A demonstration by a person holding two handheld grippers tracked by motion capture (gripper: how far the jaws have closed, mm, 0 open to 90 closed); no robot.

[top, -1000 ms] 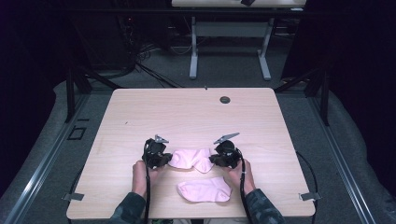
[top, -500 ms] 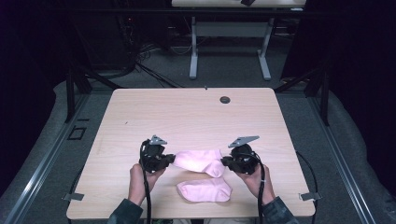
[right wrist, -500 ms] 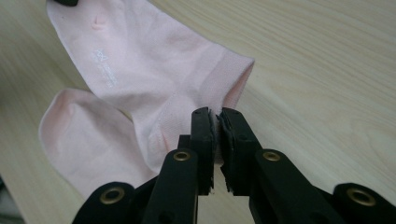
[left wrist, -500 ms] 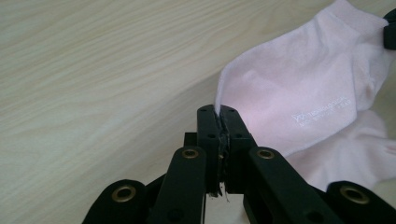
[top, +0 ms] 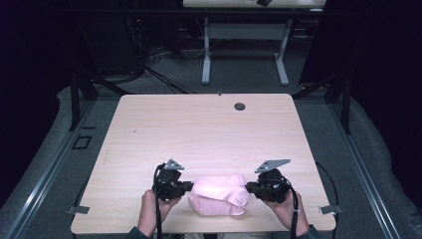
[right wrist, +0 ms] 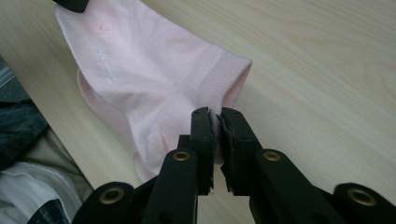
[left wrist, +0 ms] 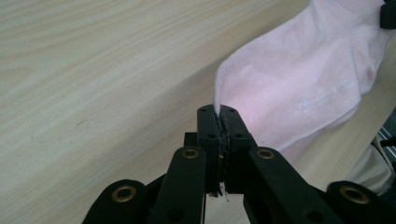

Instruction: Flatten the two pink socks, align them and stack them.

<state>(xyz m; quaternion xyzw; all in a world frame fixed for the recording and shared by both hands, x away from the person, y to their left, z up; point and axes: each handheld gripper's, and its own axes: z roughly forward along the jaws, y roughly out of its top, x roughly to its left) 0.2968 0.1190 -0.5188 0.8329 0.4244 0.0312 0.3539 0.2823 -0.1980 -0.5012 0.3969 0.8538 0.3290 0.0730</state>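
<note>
Pale woodgrain tabletop (top: pixel 199 129) is lying before me, with two pink cotton socks (top: pixel 219 195) stacked near its front edge. My left gripper (top: pixel 185 186) is pinching the upper sock's (left wrist: pixel 299 79) edge, jaws fully closed. My right gripper (top: pixel 250 188) is clamping the cuff; its view is revealing a slight gap and white lettering (right wrist: pixel 105 59).

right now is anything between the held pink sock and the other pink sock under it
Nothing visible. The upper pale pink cotton sock, pinched at each end by the left gripper and right gripper, sits directly over the lower pink sock near the front edge of the light wooden table.
</note>
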